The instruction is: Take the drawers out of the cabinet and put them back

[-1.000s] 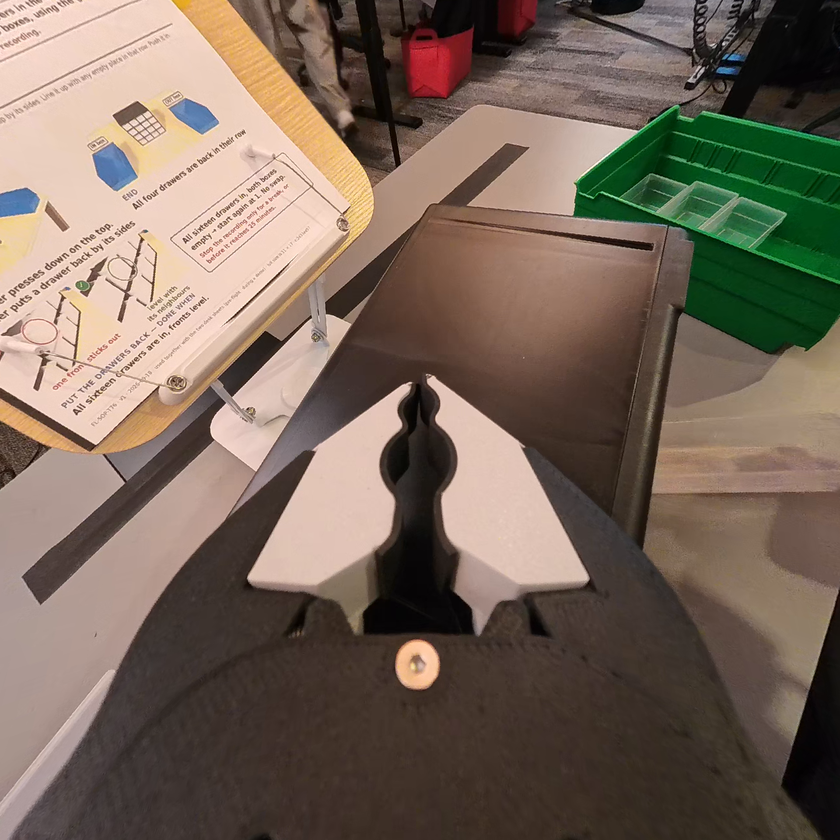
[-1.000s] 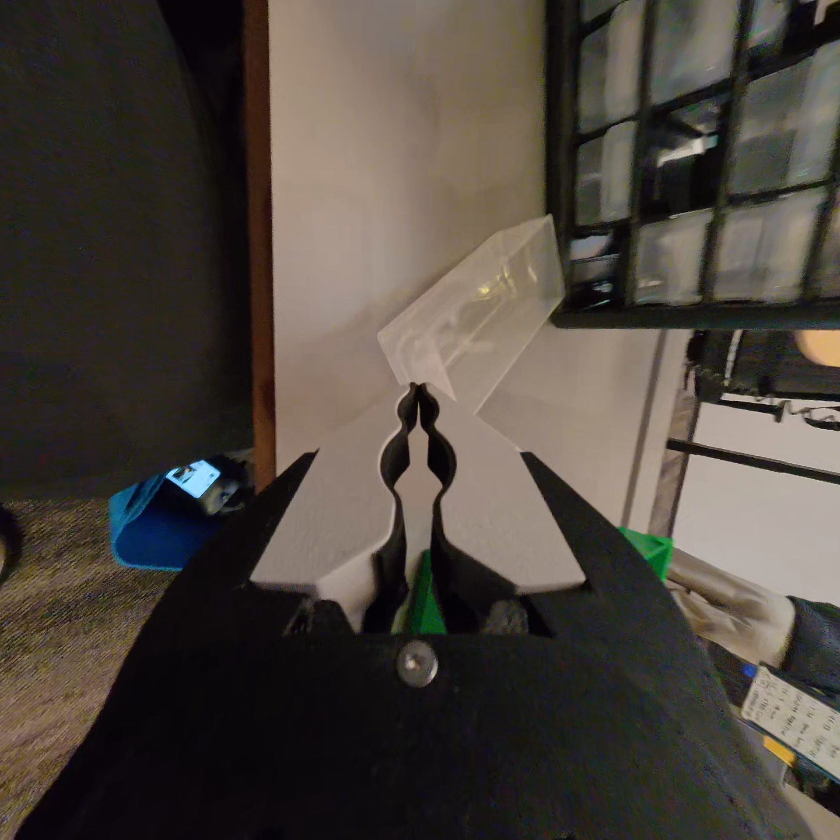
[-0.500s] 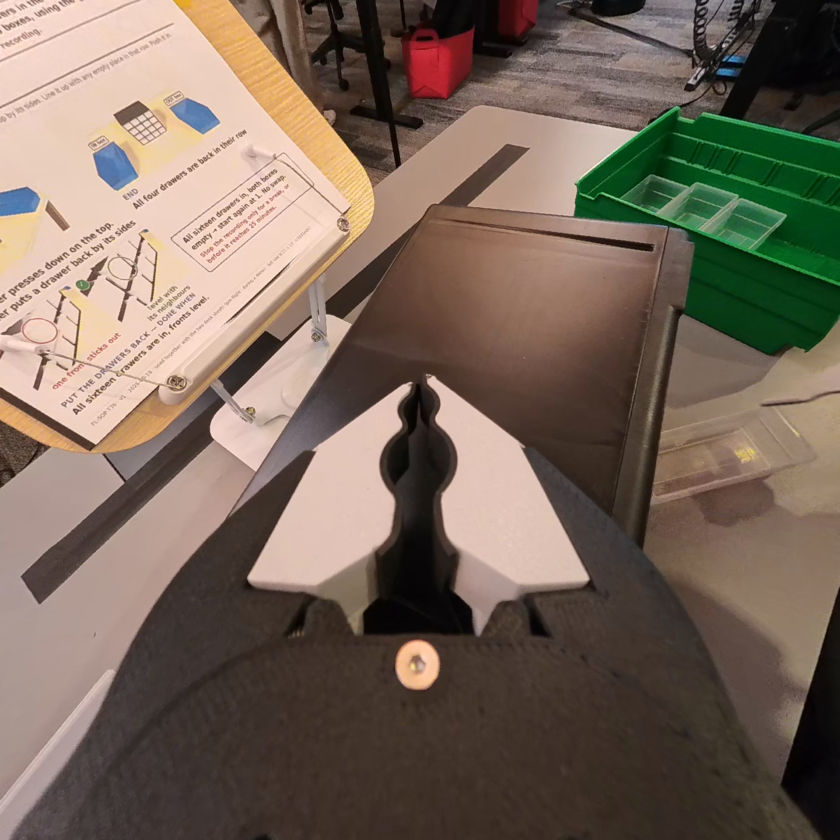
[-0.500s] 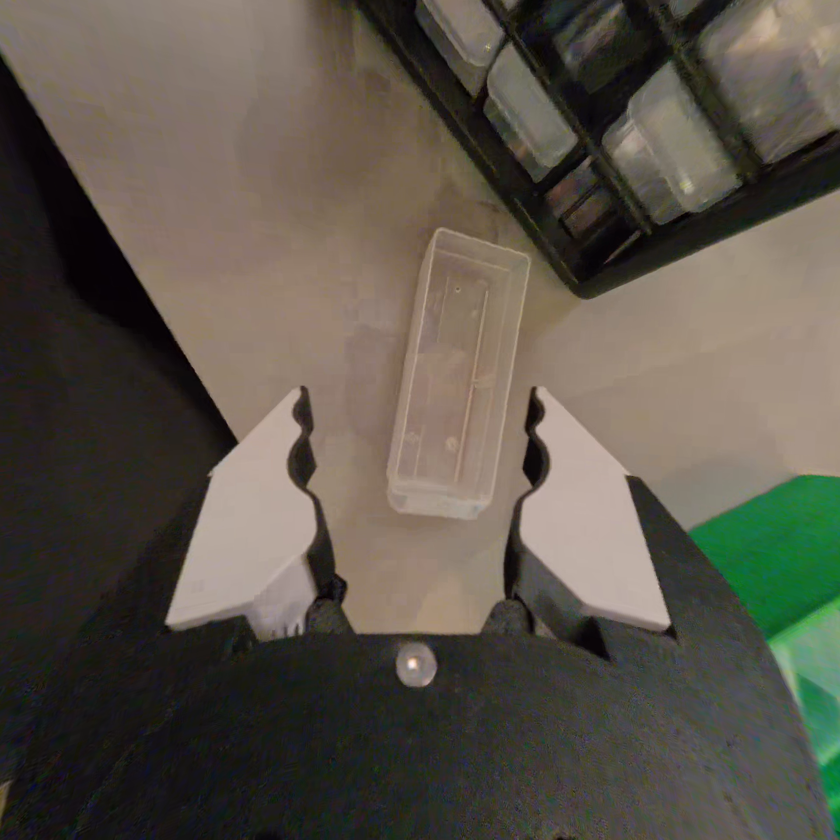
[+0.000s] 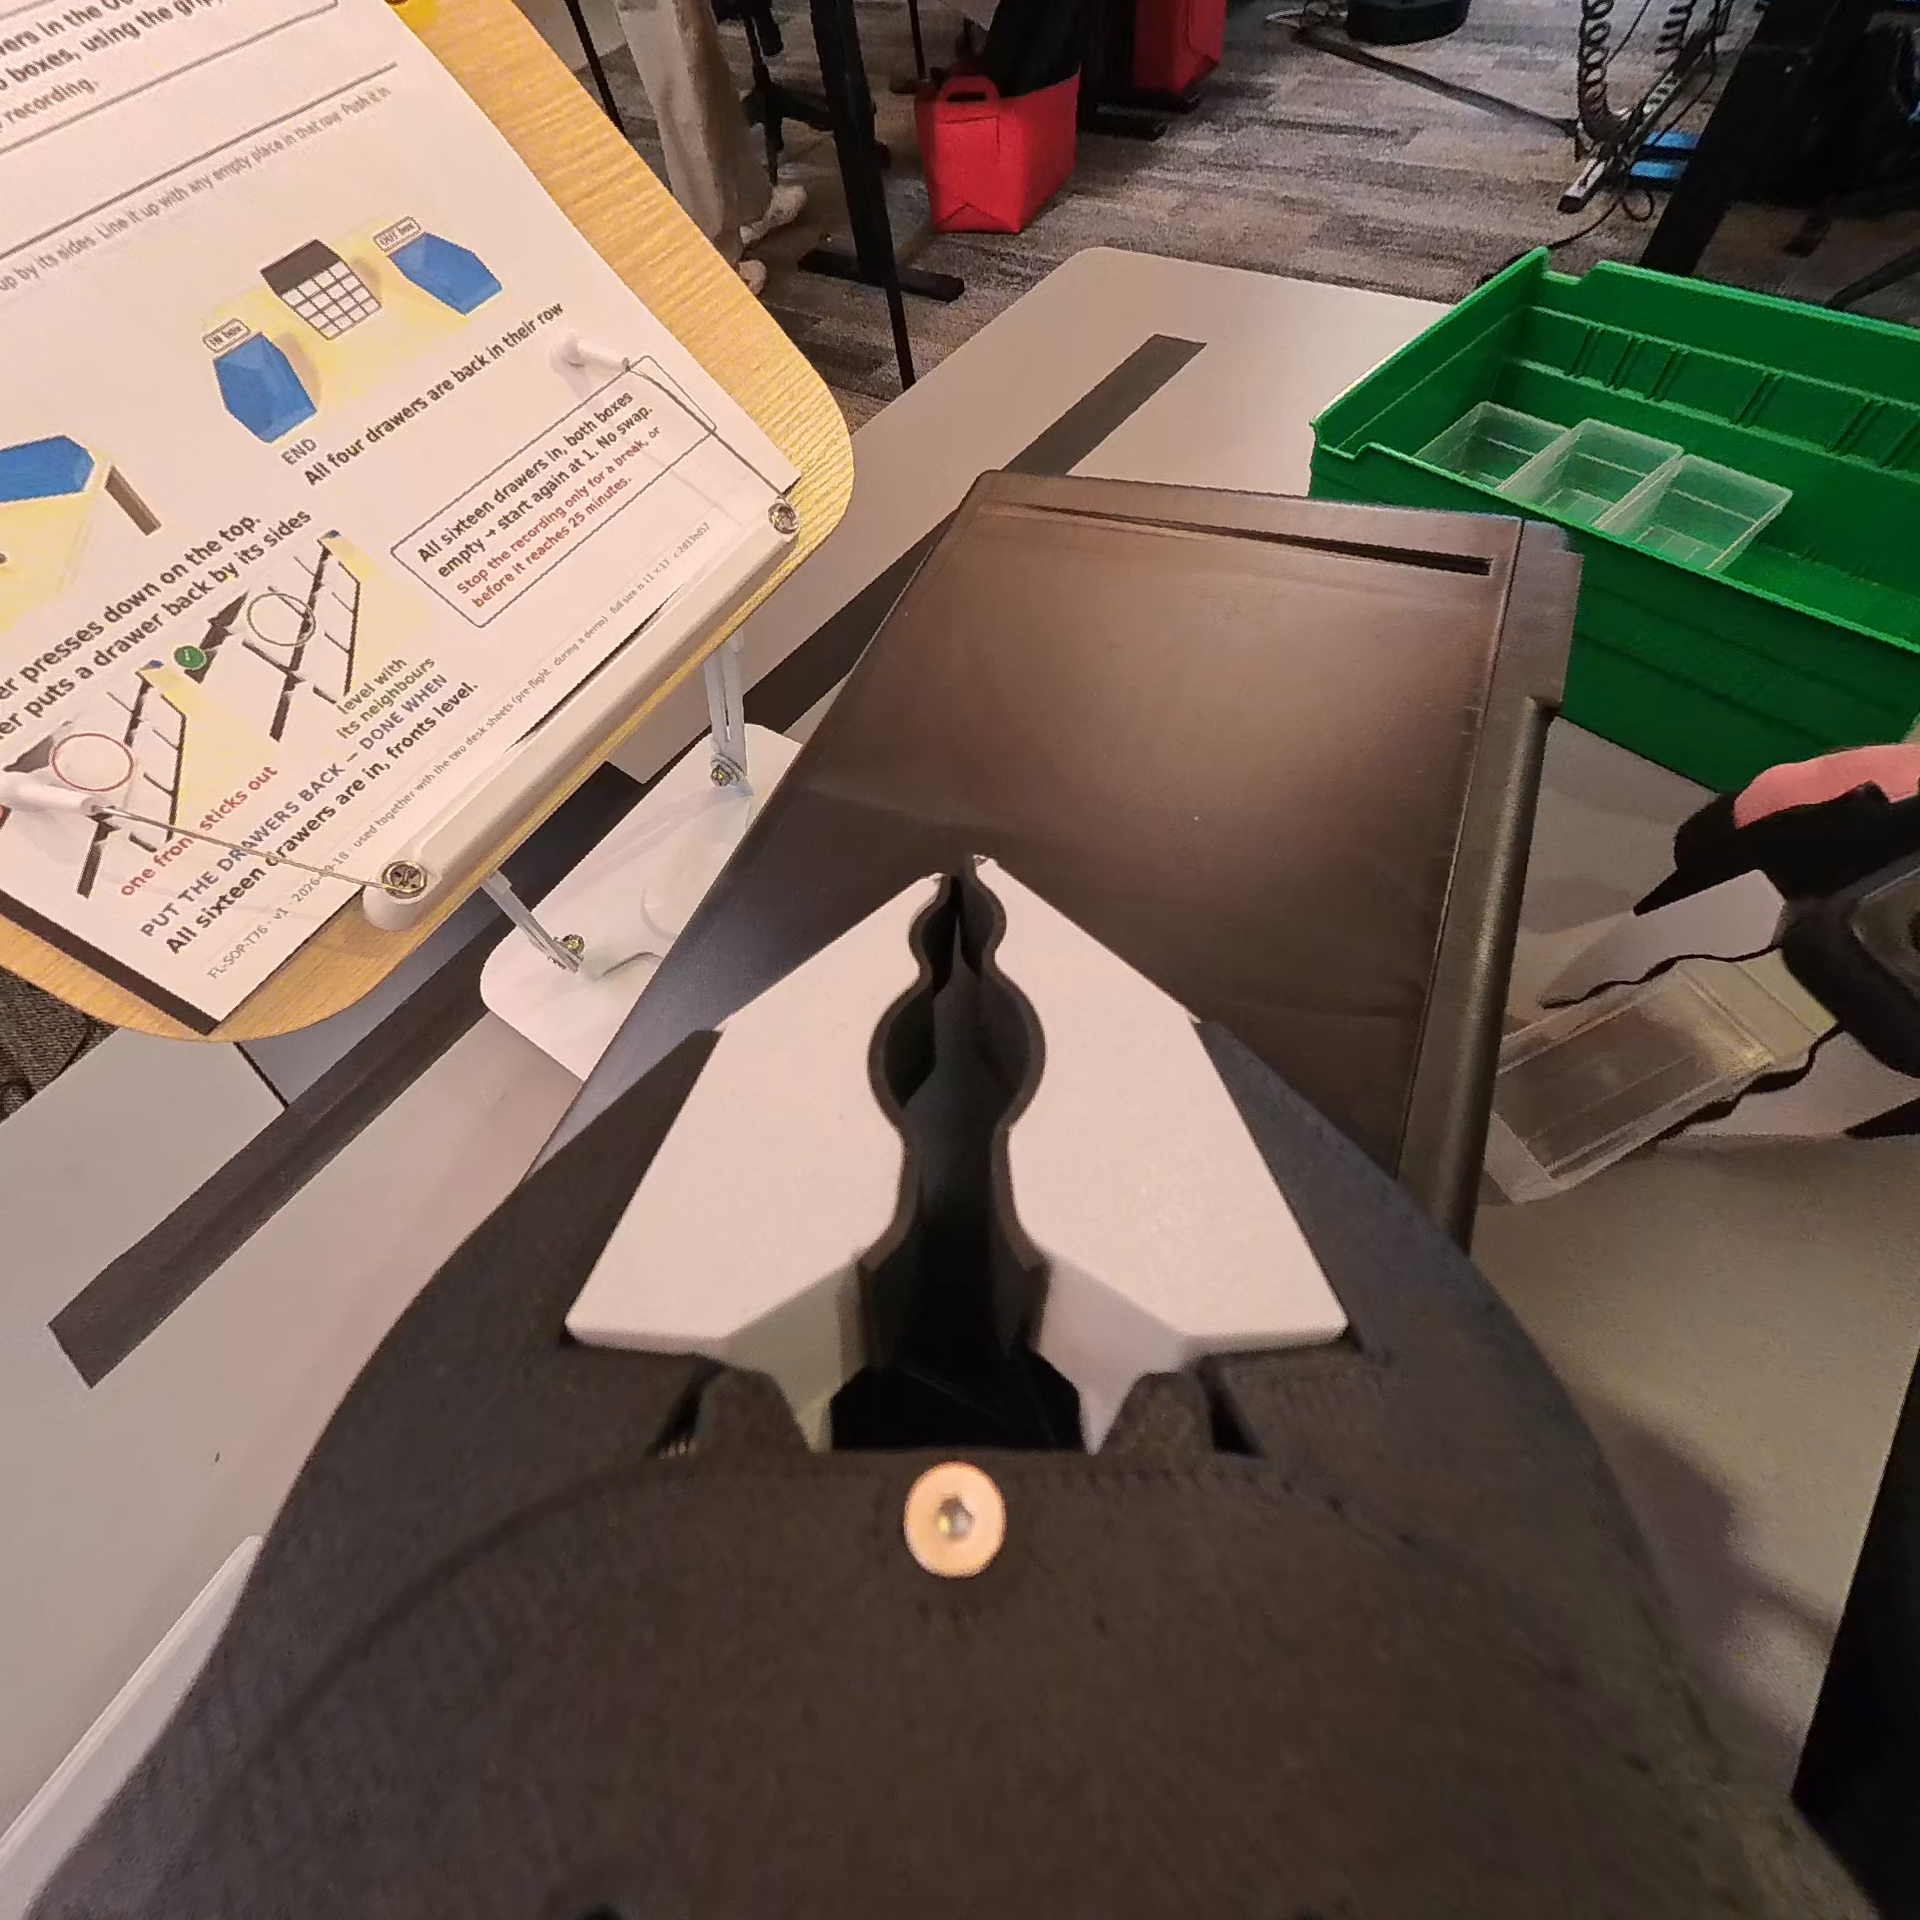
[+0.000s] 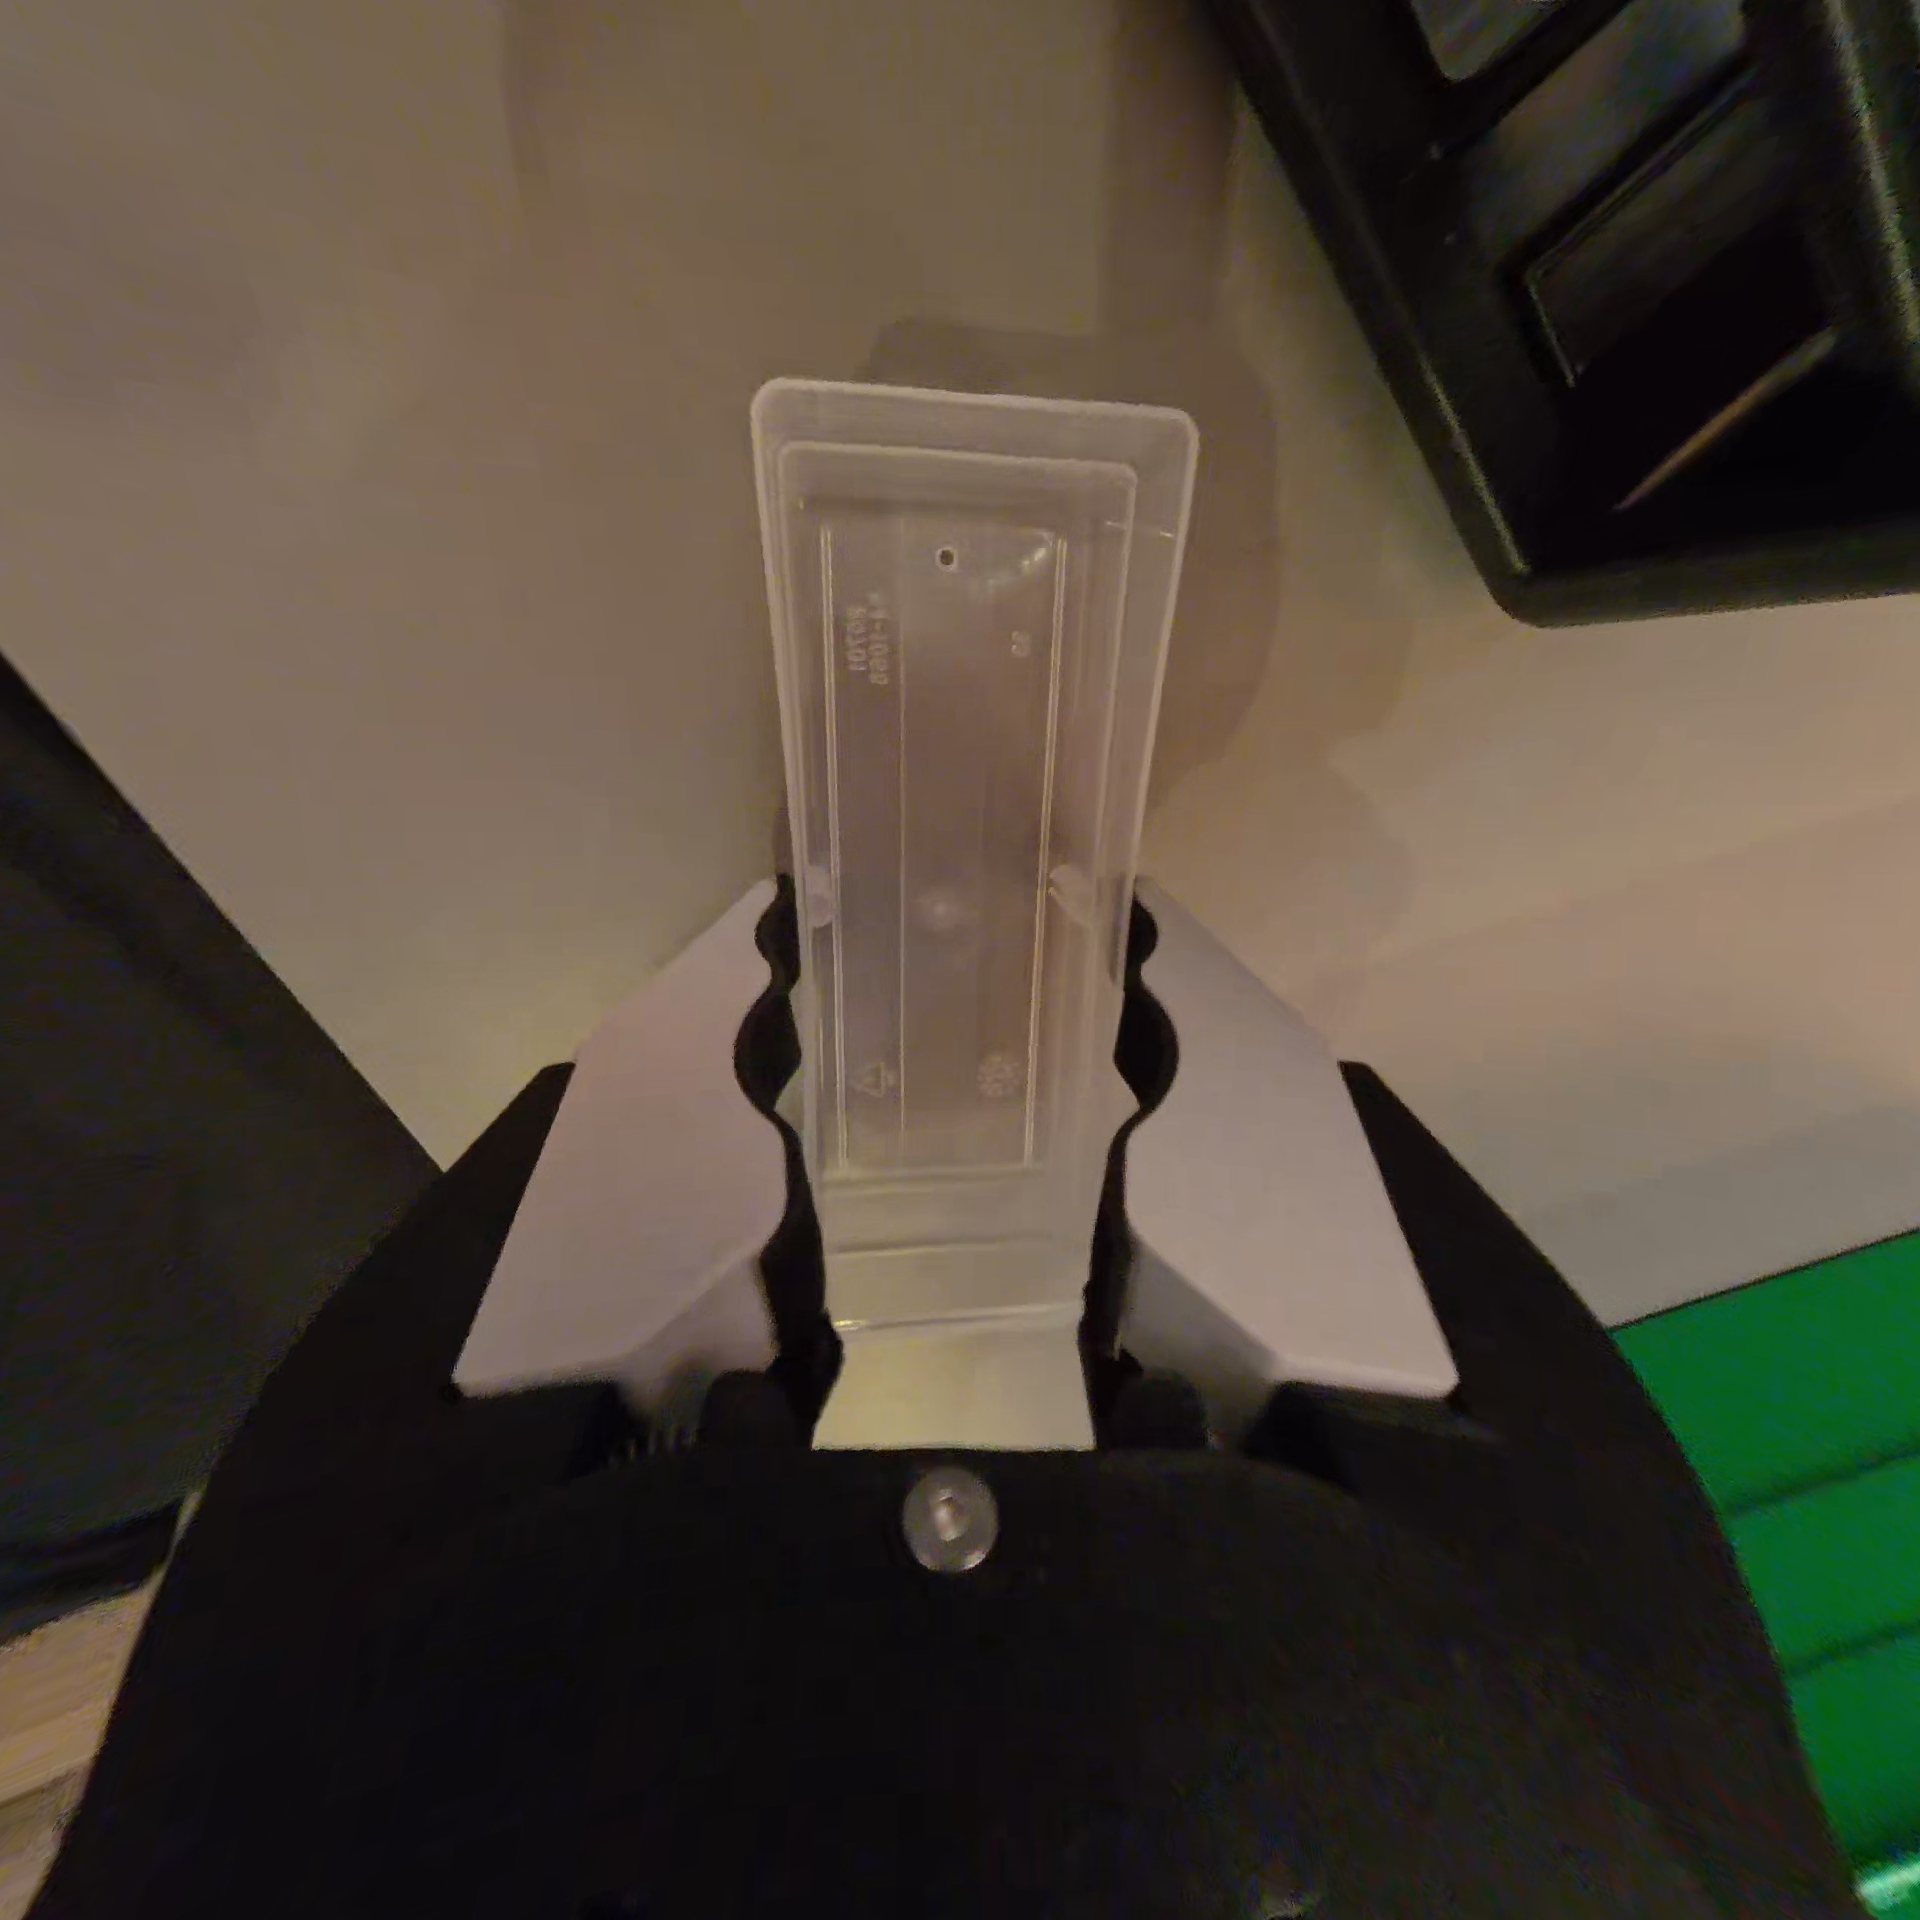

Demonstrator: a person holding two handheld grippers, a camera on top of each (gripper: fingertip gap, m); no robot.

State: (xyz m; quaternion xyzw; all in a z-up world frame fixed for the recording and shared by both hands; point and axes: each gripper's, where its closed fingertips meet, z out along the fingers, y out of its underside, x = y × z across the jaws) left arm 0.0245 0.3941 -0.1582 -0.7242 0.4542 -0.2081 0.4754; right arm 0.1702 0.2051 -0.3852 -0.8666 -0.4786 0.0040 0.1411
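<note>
Left tongs (image 5: 961, 883): tips pressed together, holding nothing, resting over the top panel of the black cabinet (image 5: 1195, 748). The cabinet's drawer face is hidden from this view.

Right tongs (image 6: 956, 914): fingers set against both long sides of a clear drawer (image 6: 956, 831) lying on the worktop (image 6: 416, 520) just beside the cabinet's front corner; firmness of grip cannot be confirmed.

Green bin (image 5: 1714, 613), cut off at the frame edge, holds three clear drawers (image 5: 1600, 483). The instruction board (image 5: 312, 468) is partly cropped.
</note>
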